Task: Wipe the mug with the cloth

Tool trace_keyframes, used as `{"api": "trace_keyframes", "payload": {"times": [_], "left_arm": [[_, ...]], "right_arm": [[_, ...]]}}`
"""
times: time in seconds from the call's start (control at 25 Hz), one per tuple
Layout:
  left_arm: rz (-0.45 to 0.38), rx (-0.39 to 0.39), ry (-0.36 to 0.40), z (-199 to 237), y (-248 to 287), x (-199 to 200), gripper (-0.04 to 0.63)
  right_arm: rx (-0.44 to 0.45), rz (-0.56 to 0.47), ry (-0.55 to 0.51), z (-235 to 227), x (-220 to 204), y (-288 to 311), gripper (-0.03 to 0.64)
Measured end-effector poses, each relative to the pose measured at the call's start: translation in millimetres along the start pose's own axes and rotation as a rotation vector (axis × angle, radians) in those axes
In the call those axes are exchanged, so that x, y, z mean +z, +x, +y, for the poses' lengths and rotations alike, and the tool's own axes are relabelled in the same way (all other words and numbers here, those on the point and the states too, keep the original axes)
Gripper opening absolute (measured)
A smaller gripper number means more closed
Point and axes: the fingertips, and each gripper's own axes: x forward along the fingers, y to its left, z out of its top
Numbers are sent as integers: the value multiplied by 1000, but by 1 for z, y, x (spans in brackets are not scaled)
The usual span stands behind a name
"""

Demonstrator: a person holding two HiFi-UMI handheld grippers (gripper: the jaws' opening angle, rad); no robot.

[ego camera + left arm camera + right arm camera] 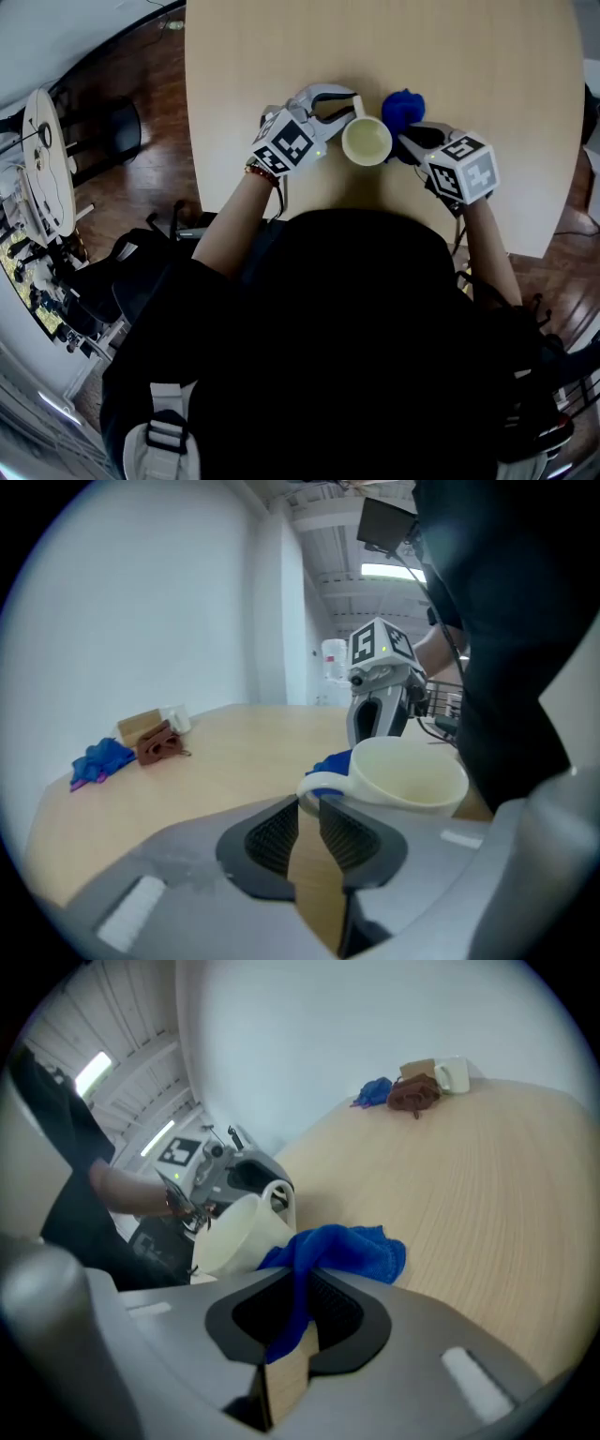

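A cream mug [367, 141] stands upright on the pale wooden table [281, 66], close to its near edge. My left gripper [353, 106] reaches in from the left and its jaws pinch the mug's handle [321, 785] at their tips. A blue cloth [403, 108] lies bunched against the mug's right side. My right gripper [409, 142] is shut on that cloth [337, 1246], a fold of which hangs down between the pads. In the right gripper view the mug [239, 1232] sits just behind the cloth.
At the table's far side lie another blue cloth [98, 761], a brown object [159, 742] and a small white mug [452, 1074]. Chairs [112, 131] stand on the wooden floor left of the table. The table's near edge [234, 211] runs just below the grippers.
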Motion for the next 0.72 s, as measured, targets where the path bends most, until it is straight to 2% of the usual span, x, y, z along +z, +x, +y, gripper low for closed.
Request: {"api": "trace_keyframes", "payload": {"times": [0.08, 0.16, 0.28, 0.36, 0.48, 0.72], "left_arm": [[-1, 91, -57, 9, -8, -4, 77], [-2, 199, -149, 21, -15, -10, 75], [0, 358, -295, 37, -26, -21, 74], [12, 433, -350, 42, -31, -24, 74], [29, 478, -373, 40, -35, -23, 69], [64, 485, -353, 37, -42, -26, 69]], "right_arm": [[54, -81, 49, 7, 13, -11, 54], [93, -159, 81, 13, 27, -26, 54], [83, -217, 62, 20, 41, -39, 54], [56, -218, 39, 24, 42, -38, 54], [6, -211, 28, 25, 38, -29, 54], [-154, -197, 32, 4, 35, -5, 52]]}}
